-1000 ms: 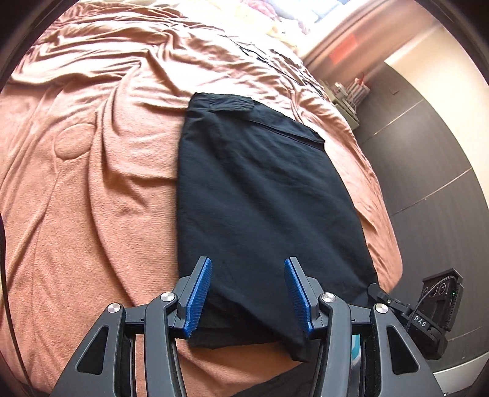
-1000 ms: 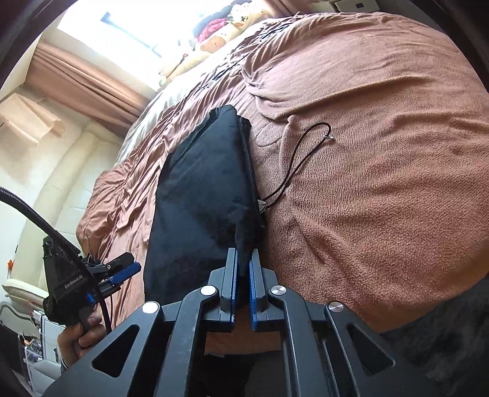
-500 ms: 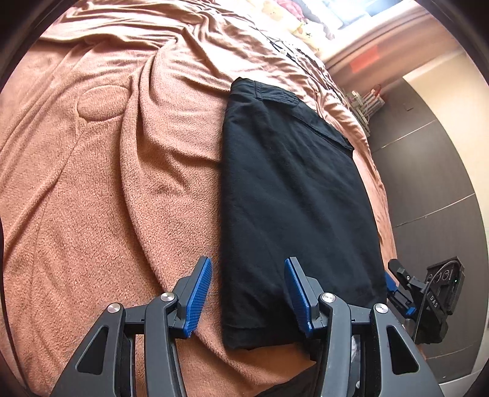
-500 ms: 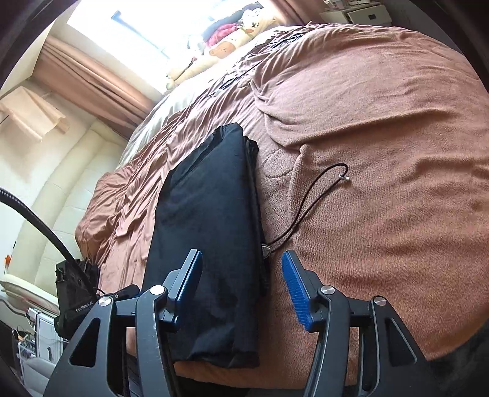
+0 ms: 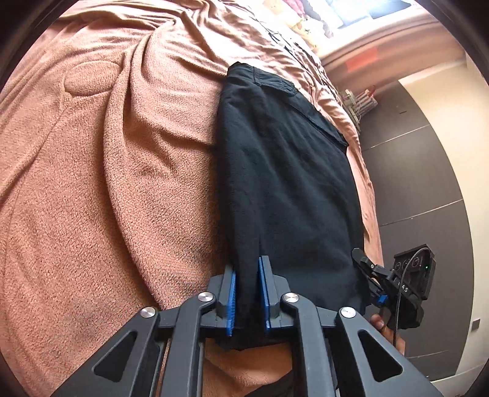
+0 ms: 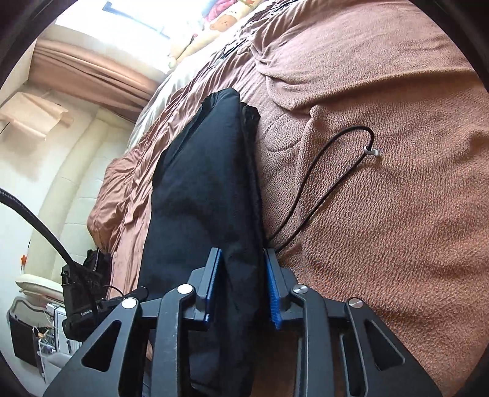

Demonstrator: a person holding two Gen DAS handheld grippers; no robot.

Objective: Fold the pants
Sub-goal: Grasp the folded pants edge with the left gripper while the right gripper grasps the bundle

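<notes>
The black pants lie folded lengthwise on the brown blanket by the bed's edge; both tongs, wide apart half a second ago, have just been closing. The left gripper pinches their near hem, and the right gripper squeezes the thick near corner. Open blanket spreads beyond, with a black drawstring trailing beside them.

A bed is covered by a wrinkled terracotta blanket bearing a raised oval mark; a black cord ending in a small pale metal tip lies looped on the blanket. Cushions and a plush toy sit at the far end of the bed beneath a bright window, which is flanked by a tan curtain. A dark panelled wall borders the bed on 1 side.
</notes>
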